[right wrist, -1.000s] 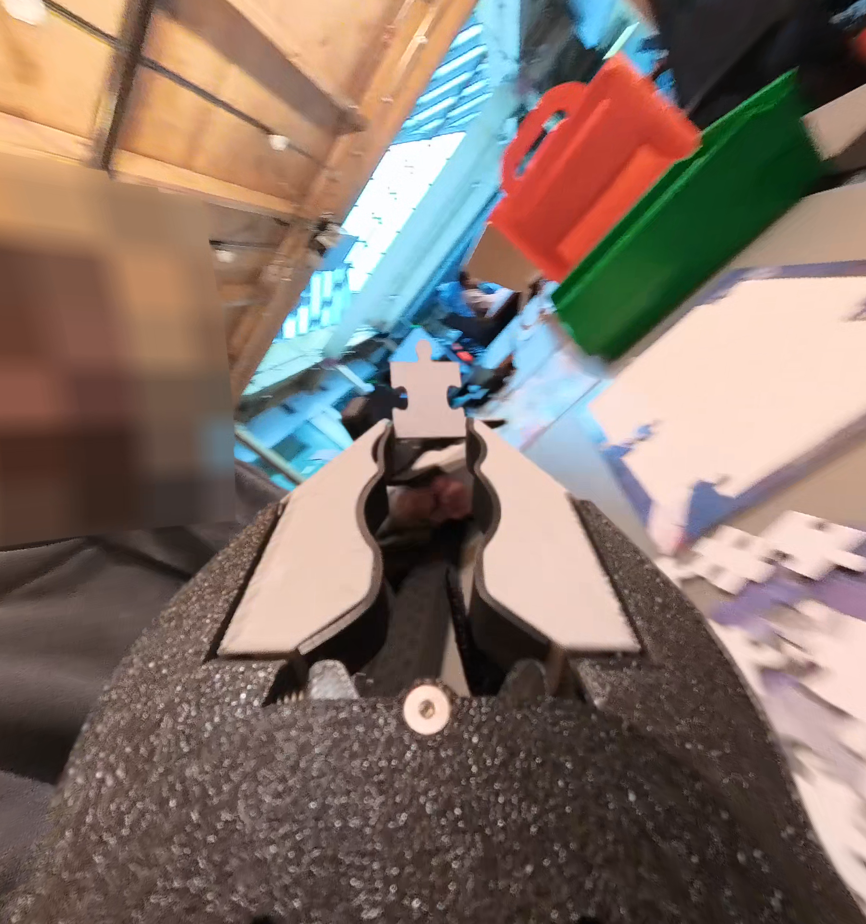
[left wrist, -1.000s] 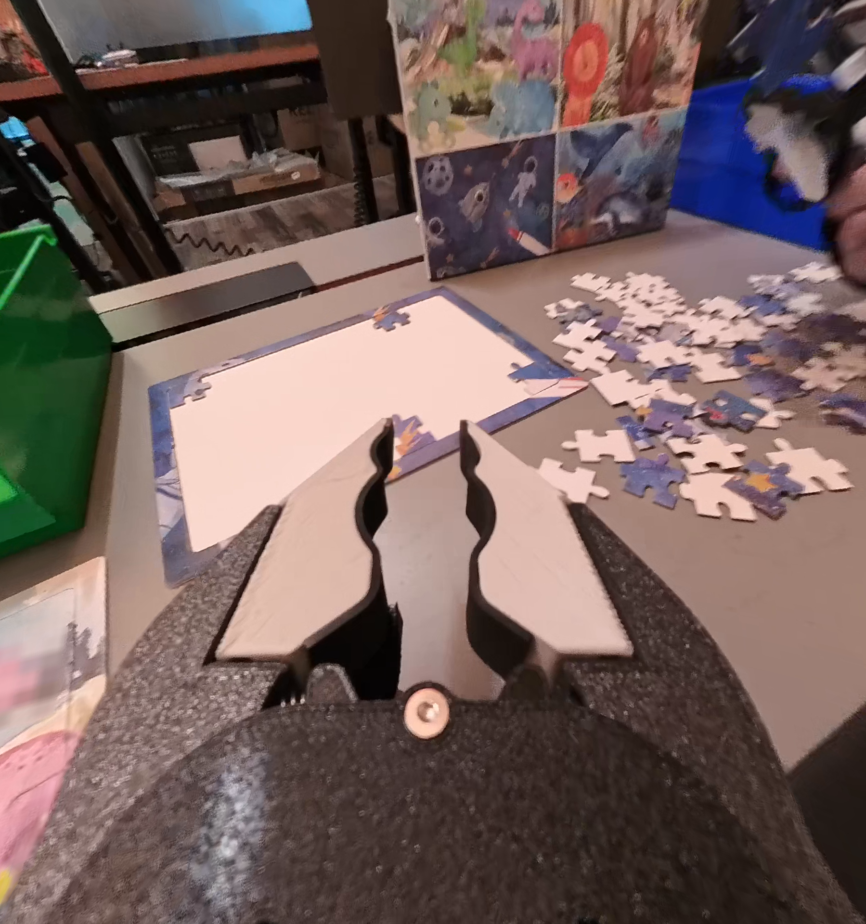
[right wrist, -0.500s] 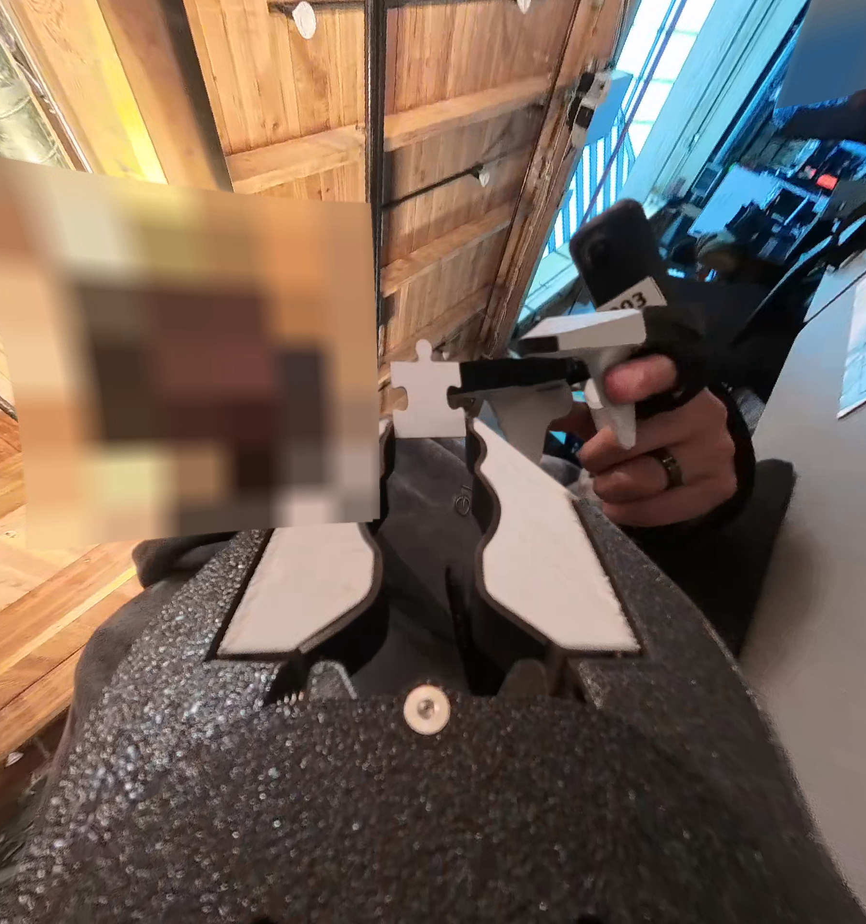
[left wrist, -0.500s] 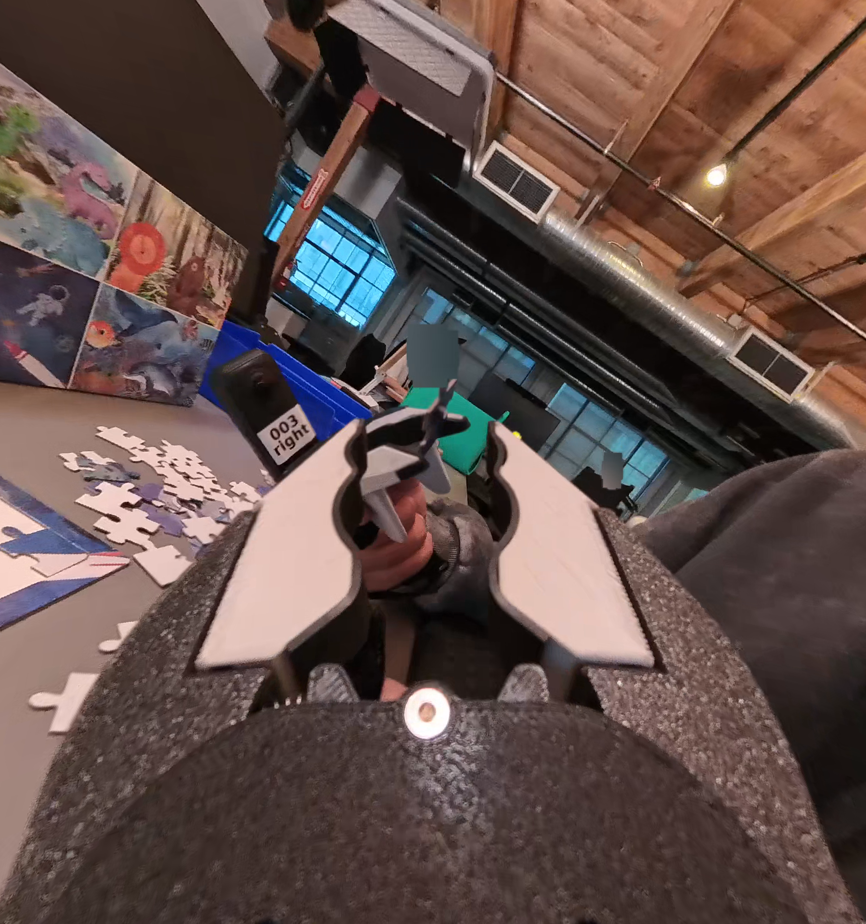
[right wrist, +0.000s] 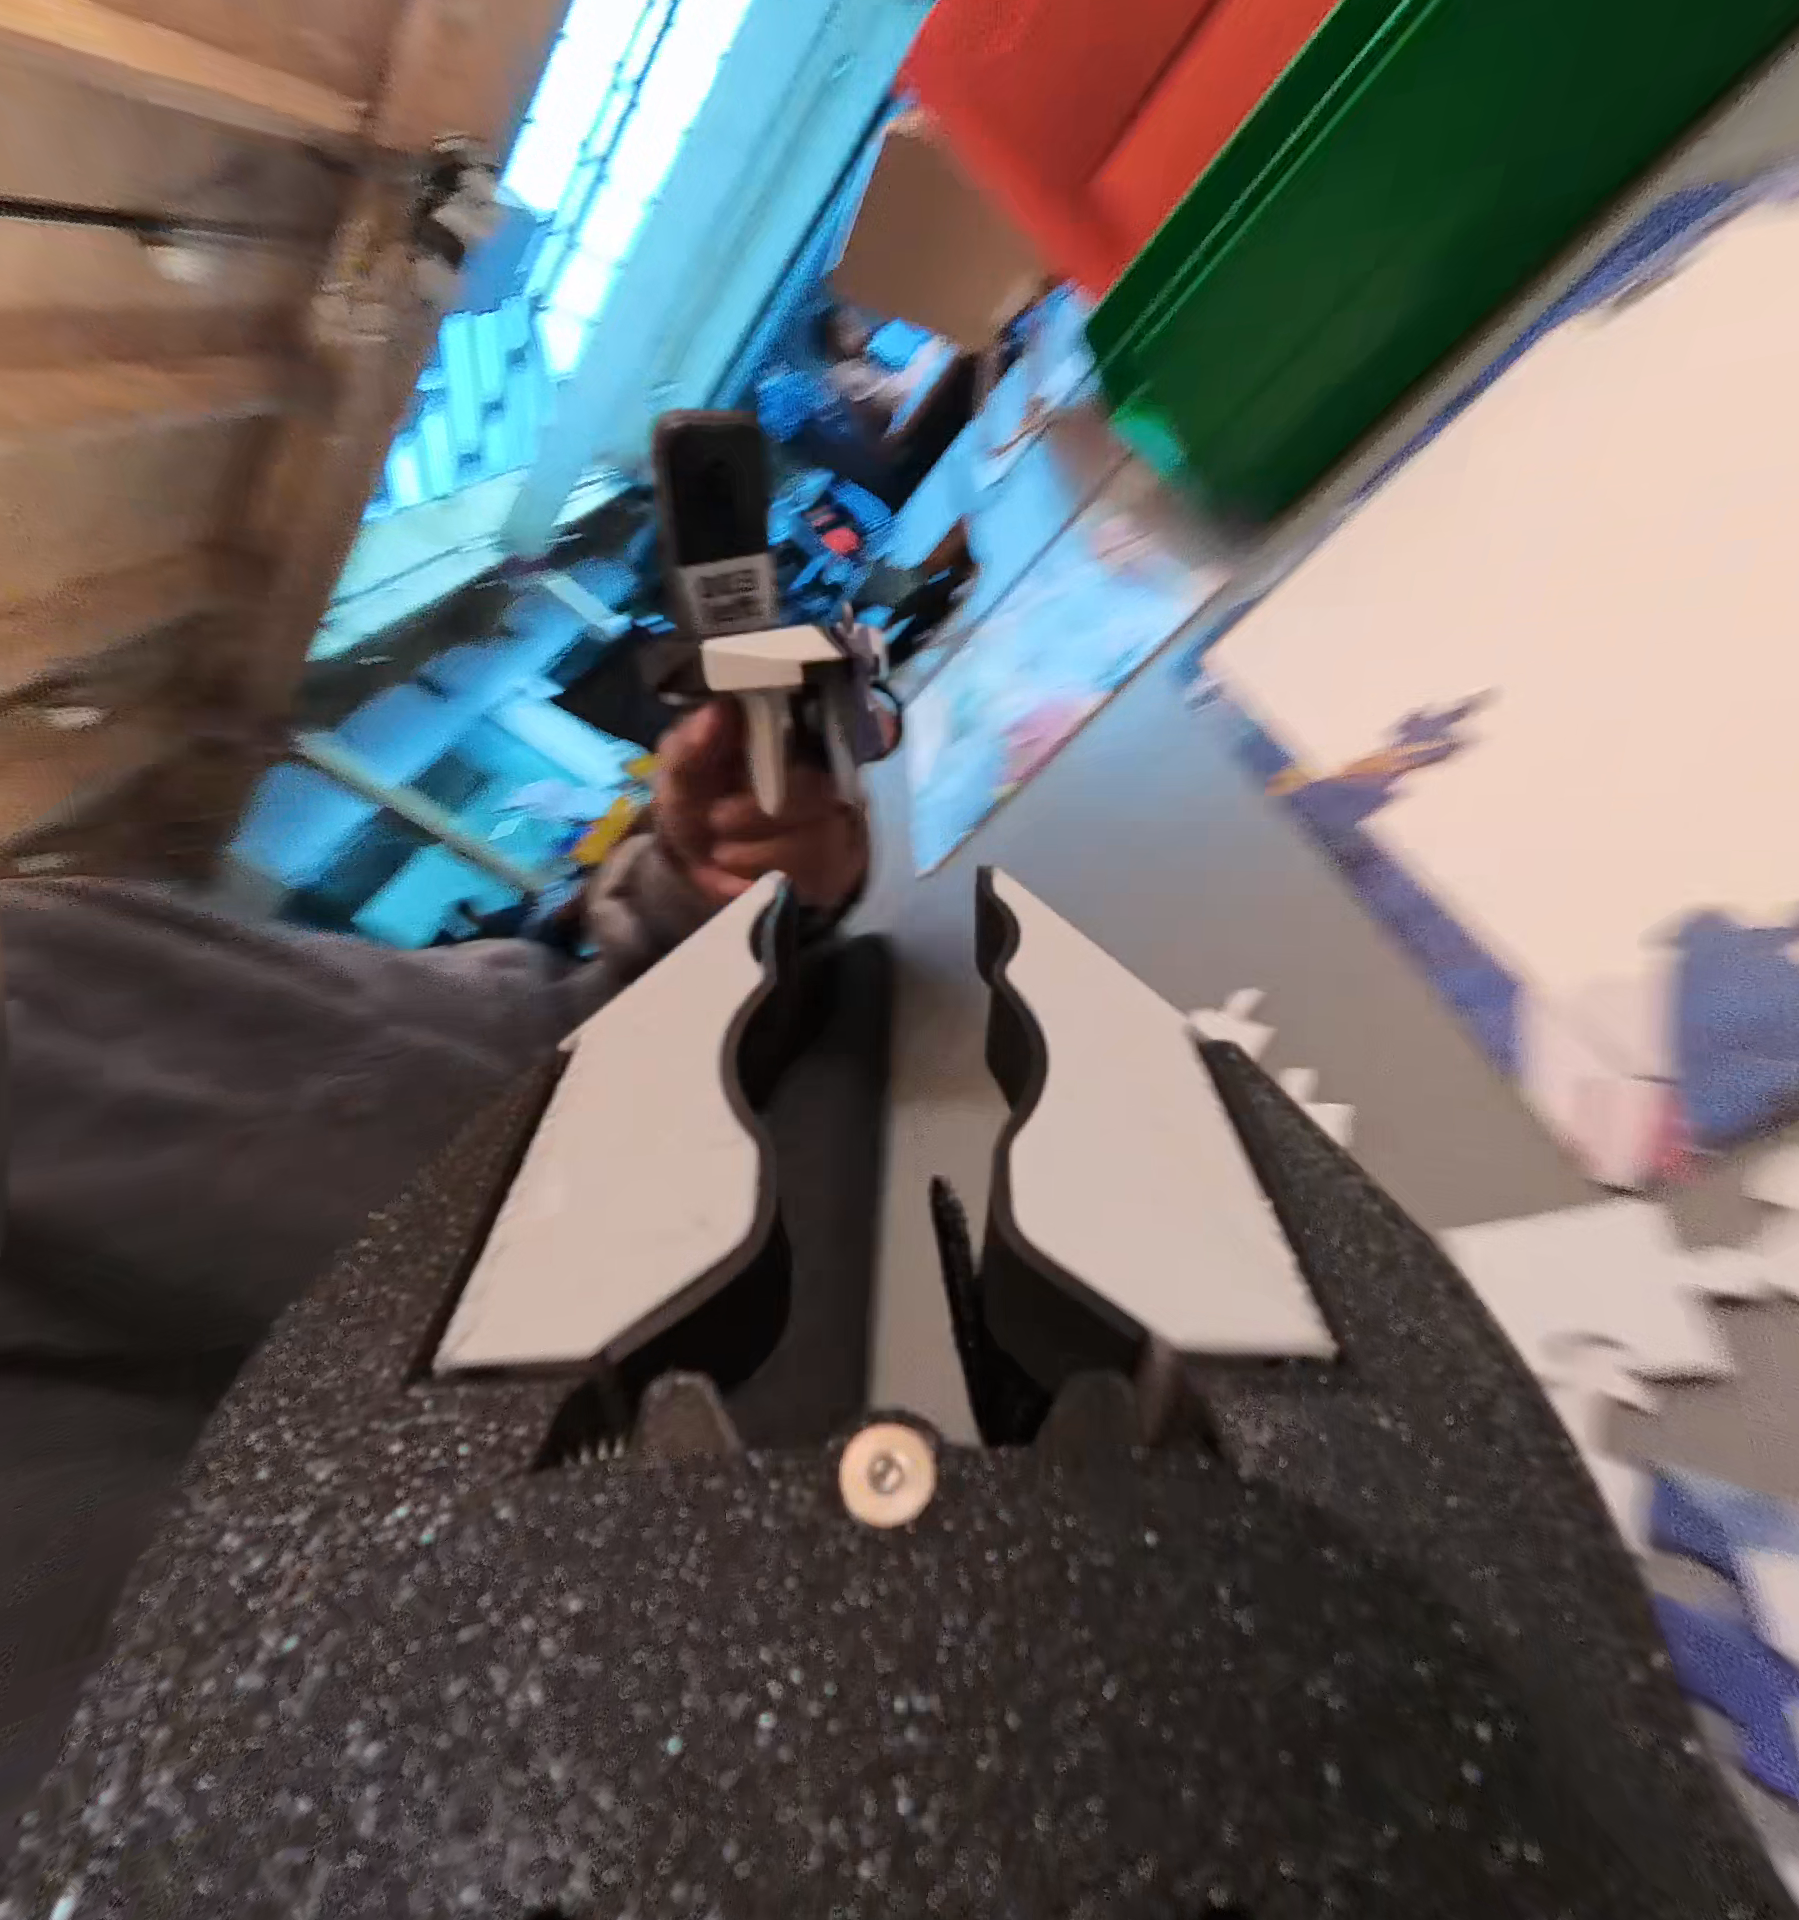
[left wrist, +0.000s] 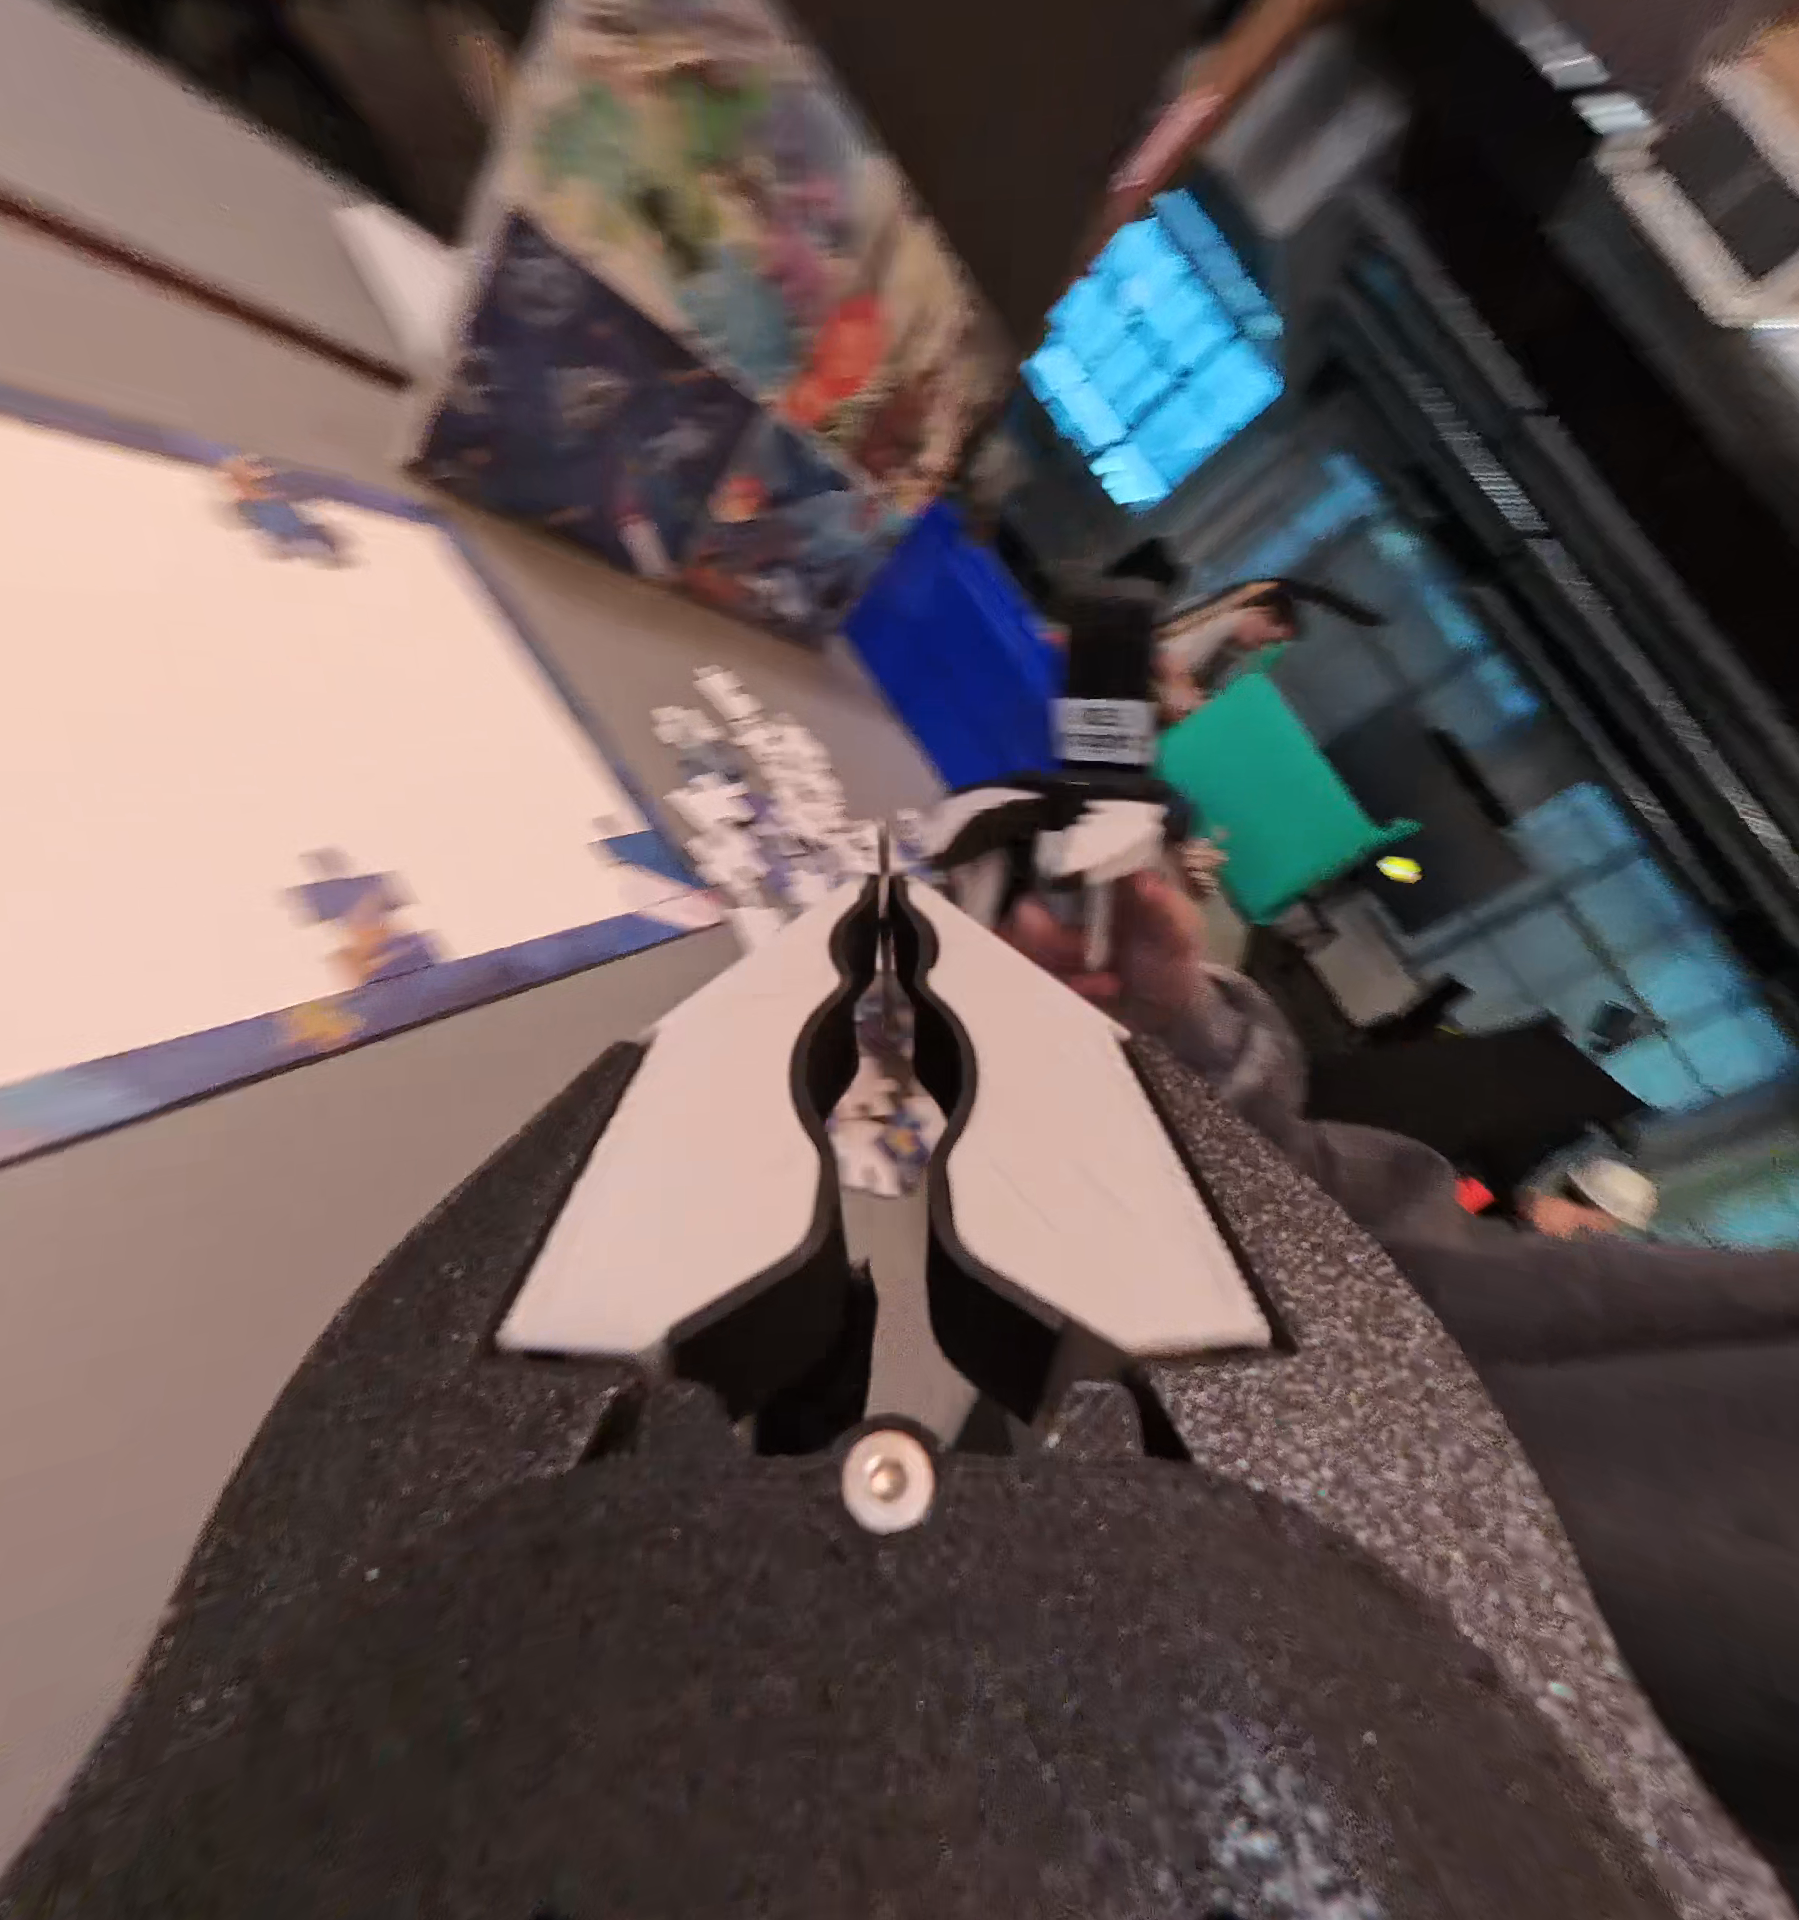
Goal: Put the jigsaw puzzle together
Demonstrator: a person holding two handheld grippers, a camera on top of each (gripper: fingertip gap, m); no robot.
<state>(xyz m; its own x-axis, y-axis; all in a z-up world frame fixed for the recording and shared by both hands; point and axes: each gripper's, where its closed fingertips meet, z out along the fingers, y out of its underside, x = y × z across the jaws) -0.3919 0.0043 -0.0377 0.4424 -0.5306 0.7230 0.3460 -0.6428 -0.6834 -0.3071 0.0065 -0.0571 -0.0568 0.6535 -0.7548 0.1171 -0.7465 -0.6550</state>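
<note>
My left gripper (left wrist: 887, 899) is shut on a jigsaw piece (left wrist: 886, 847), seen edge-on as a thin sliver sticking out past the tips. It is held in the air, right of the white puzzle board with a blue frame (left wrist: 199, 727). My right gripper (right wrist: 879, 883) is open and empty, above the grey table near the board (right wrist: 1601, 582). It also shows farther off in the left wrist view (left wrist: 1040, 831). The left gripper shows farther off in the right wrist view (right wrist: 853, 675), a bluish piece between its tips. Both views are blurred.
Loose pieces (left wrist: 749, 769) lie right of the board, also blurred in the right wrist view (right wrist: 1705, 1299). A picture-covered puzzle box (left wrist: 708, 343) and a blue bin (left wrist: 947, 655) stand behind. A green bin (right wrist: 1446, 239) and an orange one (right wrist: 1082, 114) stand beyond the board.
The piece passed from my right gripper to my left. The left gripper shut on it, the right opened and drew back, and both swung back toward the table.
</note>
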